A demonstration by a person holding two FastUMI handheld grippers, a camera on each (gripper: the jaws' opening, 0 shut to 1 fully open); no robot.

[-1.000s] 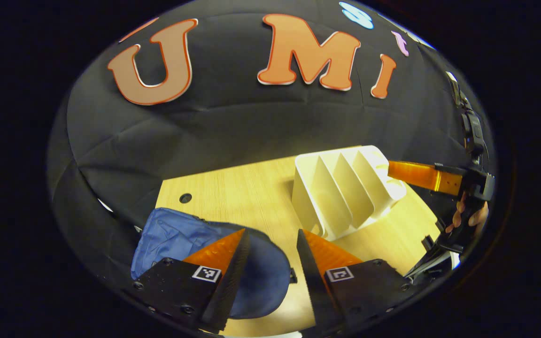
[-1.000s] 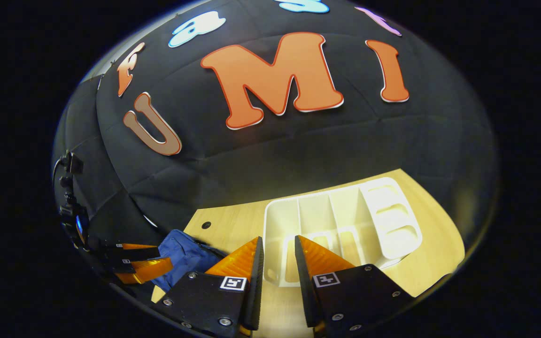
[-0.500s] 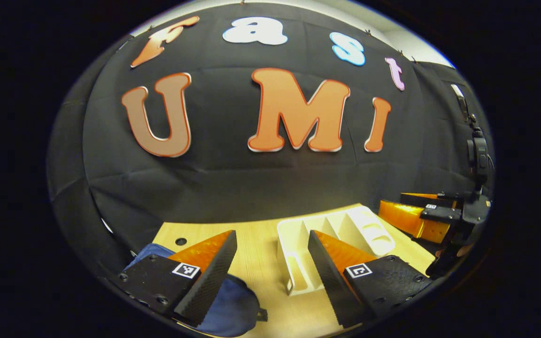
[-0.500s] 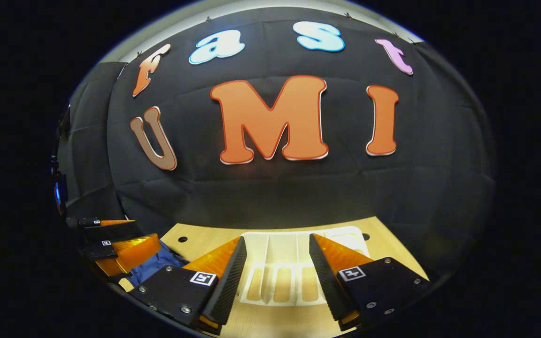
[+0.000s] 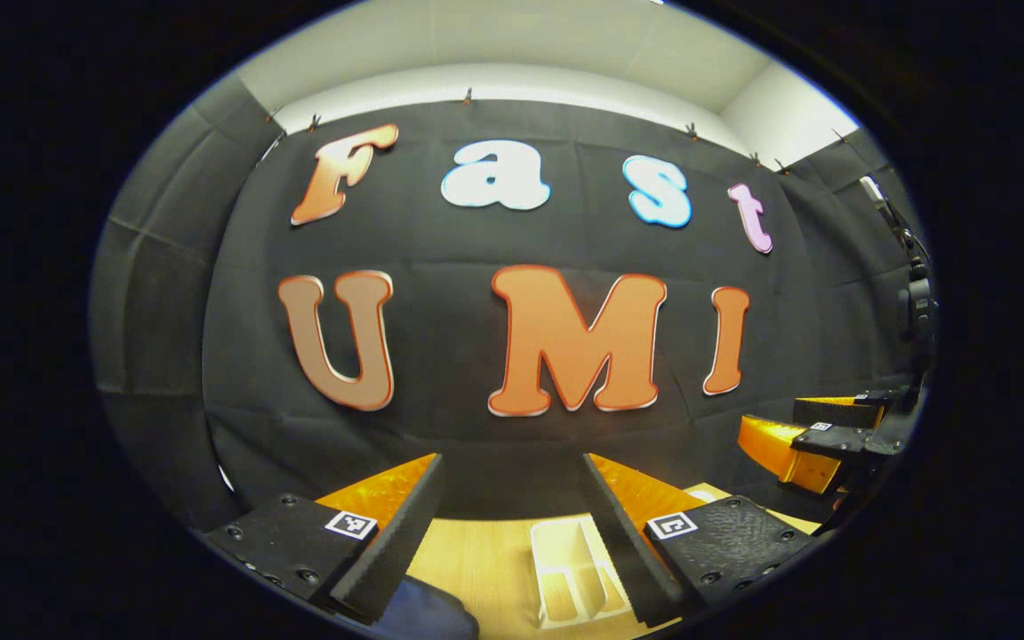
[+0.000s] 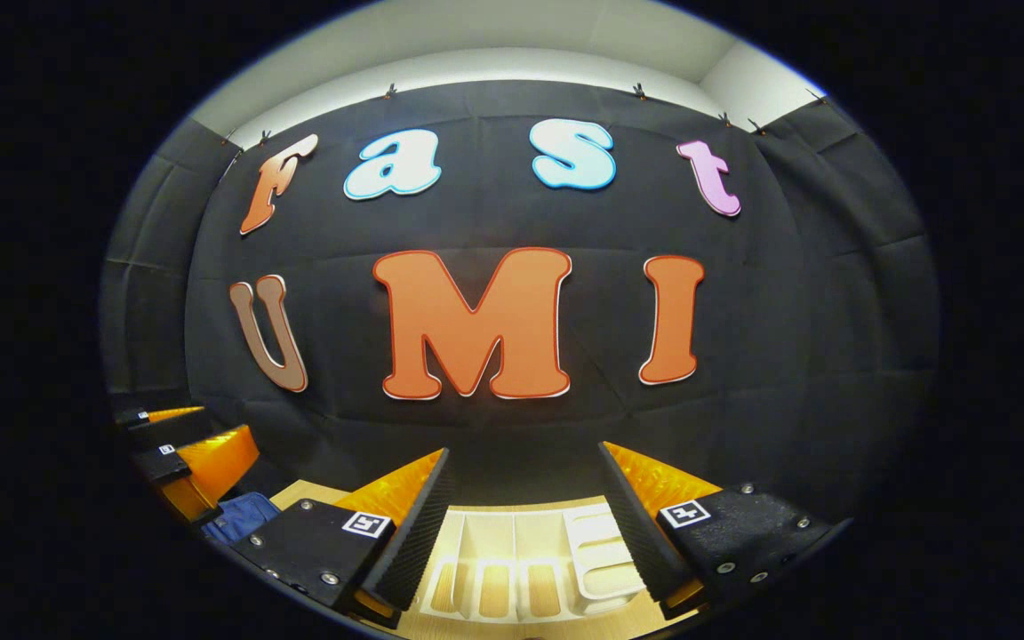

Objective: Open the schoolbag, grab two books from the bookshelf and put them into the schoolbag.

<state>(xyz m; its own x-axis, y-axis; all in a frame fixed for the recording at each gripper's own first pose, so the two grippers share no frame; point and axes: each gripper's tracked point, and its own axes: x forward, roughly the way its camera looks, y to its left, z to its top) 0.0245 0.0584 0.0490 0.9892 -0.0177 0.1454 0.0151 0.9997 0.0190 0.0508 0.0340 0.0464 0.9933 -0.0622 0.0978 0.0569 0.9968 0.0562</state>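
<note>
Both grippers are raised and face the booth's back wall. My left gripper [image 5: 512,467] stands open with nothing between its fingers. Below it lie the white slotted bookshelf [image 5: 570,573] and, at the lower edge, a corner of the blue schoolbag [image 5: 423,618]. My right gripper [image 6: 521,458] is open and holds nothing, above the white bookshelf [image 6: 521,578], whose slots hold no books. In the right gripper view a bit of the blue schoolbag [image 6: 241,516] lies at the lower left, just under the left gripper [image 6: 196,444]. In the left gripper view the right gripper [image 5: 810,436] hangs at the right.
The bookshelf and bag rest on a light wooden table [image 5: 476,560]. Black cloth closes the back and the sides. A black camera mount [image 5: 916,293] hangs at the far right in the left gripper view.
Both grippers have tilted up and back, so the table, shelf and bag have slid to the bottom of both views. The right gripper's fingers have spread wider.
</note>
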